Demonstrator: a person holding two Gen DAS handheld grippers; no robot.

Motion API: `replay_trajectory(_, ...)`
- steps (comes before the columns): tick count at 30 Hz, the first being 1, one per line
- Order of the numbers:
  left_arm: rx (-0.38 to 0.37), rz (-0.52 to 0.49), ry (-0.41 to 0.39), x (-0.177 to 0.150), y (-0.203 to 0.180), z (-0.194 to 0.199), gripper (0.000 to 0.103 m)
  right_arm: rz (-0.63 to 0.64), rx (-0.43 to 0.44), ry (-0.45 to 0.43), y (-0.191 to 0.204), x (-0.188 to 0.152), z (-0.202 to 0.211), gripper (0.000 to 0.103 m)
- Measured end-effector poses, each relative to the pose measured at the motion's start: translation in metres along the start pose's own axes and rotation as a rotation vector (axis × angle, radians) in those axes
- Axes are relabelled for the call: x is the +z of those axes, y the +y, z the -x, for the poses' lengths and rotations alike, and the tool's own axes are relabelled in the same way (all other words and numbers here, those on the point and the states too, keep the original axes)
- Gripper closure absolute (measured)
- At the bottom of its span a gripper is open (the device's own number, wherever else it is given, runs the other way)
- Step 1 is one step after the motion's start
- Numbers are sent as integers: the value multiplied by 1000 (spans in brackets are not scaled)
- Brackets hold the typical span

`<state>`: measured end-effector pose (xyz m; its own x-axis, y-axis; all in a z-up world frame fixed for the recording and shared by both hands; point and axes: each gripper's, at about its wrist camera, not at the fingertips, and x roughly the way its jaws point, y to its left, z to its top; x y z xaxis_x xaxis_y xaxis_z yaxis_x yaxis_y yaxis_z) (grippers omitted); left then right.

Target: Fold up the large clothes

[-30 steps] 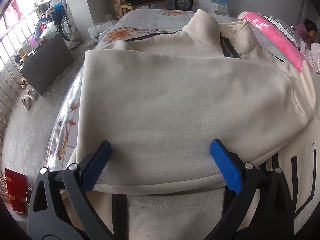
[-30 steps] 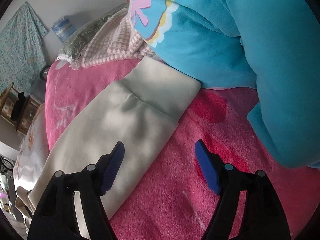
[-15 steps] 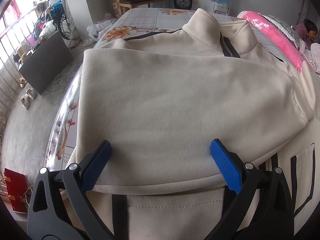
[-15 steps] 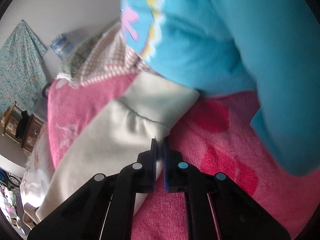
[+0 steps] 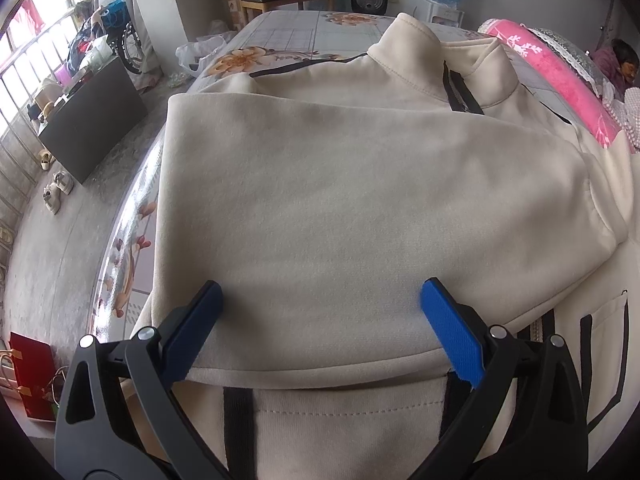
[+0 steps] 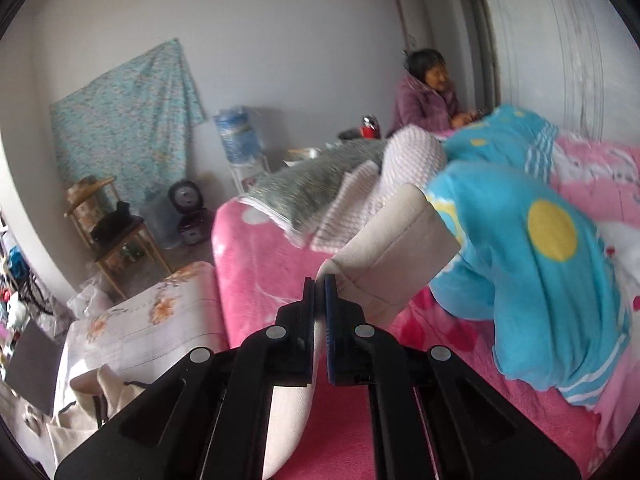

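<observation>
Lived-in home bedroom: bed (image 5: 288,36) with floral sheet, pink blanket (image 6: 256,264), water dispenser (image 6: 236,140).

No legible text, label, brand or number anywhere in either view.

— That cream jacket (image 5: 360,208), is it fleece?
— Soft matt knit cloth, faintly fuzzy, with flat black trim. The sleeve cuff (image 6: 400,256) looks smoother and stitched.
— And the pink blanket (image 6: 260,264)?
— Plush, deep-piled. The bed sheet (image 5: 132,236) under the jacket is glossy.
— The left gripper (image 5: 320,320)?
— Matt black plastic, blue pads (image 5: 450,332), shiny metal pins.
</observation>
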<state>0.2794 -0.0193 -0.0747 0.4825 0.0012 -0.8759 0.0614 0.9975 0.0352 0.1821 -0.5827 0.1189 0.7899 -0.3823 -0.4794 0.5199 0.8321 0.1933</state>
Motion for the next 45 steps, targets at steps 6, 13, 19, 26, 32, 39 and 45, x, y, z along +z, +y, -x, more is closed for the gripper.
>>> replay_trajectory(6,-1,4,-6,-2,-1,0,6,90,56,-87,45,8,52,99)
replay_trajectory(13,-4,2,-7,-2,1,0,6,167,45,9,79,-8,40,97)
replay_trajectory(19,-6,0,-7,-2,1,1,6,91,21,172,51,-32,4,45)
replay_trajectory(26,-7,-1,-12,-2,0,1,6,-115,-103,367,-38,-67,-33,37)
replay_trajectory(32,-7,-2,-16,-2,0,1,6,-377,-157,434,-120,-83,-46,37)
replay_trajectory(39,-7,-2,-16,-3,0,2,6,-555,-117,473,-159,-104,-85,37)
replay_trajectory(45,-6,-1,-9,-2,0,1,6,-750,-38,460,-176,-119,-98,37)
